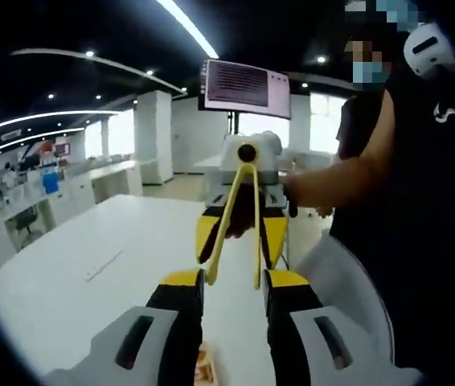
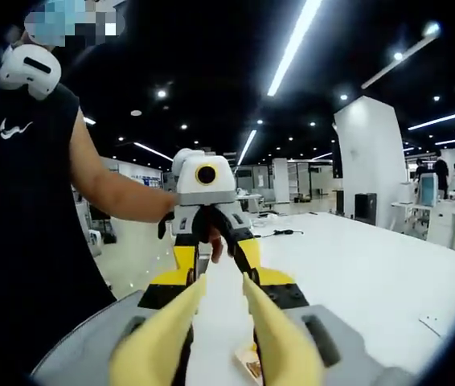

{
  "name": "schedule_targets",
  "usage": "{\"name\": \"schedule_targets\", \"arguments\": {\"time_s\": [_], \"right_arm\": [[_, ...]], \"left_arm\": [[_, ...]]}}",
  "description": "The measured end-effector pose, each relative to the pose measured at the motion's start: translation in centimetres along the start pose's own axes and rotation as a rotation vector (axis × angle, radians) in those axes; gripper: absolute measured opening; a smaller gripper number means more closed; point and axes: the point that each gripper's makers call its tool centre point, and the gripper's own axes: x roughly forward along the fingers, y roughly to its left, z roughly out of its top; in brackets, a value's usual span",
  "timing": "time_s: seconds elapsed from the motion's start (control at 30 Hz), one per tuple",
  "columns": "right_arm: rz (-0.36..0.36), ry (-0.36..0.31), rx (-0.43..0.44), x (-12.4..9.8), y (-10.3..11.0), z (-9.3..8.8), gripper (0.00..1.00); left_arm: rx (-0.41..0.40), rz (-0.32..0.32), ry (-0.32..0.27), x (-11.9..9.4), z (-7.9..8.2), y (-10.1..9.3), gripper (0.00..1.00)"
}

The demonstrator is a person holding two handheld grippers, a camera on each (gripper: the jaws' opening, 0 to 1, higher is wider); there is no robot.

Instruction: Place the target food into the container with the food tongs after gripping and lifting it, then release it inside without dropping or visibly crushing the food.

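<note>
The yellow food tongs (image 1: pixel 239 221) taper to a hinged tip, their 2 arms spread and held between the right gripper (image 1: pixel 239 233) jaws. In the right gripper view the tong arms (image 2: pixel 211 338) run back toward the camera between those jaws, with the left gripper (image 2: pixel 215 233) opposite, jaws spread. An orange food piece (image 1: pixel 205 366) lies on the white counter (image 1: pixel 91 273) between the left jaws.

Black sleeveless shirt (image 2: pixel 26 201); yellow-black-grey left hand-held gripper (image 1: pixel 232 299)

left gripper (image 1: pixel 233 289): black and yellow jaws on grey bases
right gripper (image 1: pixel 242 233): white body, black and yellow jaws
food tongs (image 1: pixel 239 221): plain bright yellow
table (image 1: pixel 91 273): plain white
food (image 2: pixel 252 363): orange and white, at the table's near edge
person's shirt (image 2: pixel 18 201): black, with a small white mark
screen (image 1: pixel 245 84): white with dark lines
</note>
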Motion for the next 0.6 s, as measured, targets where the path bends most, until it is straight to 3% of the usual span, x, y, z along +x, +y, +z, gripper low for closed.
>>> {"name": "schedule_targets", "arguments": {"time_s": [0.33, 0.6], "right_arm": [[-0.028, -0.007, 0.013, -0.5, -0.4, -0.1, 0.23], [-0.051, 0.024, 0.050, -1.3, -0.8, -0.6, 0.22]], "left_arm": [[0.048, 0.025, 0.014, 0.4, 0.0, 0.5, 0.12], [0.071, 0.057, 0.039, 0.5, -0.5, 1.2, 0.03]]}}
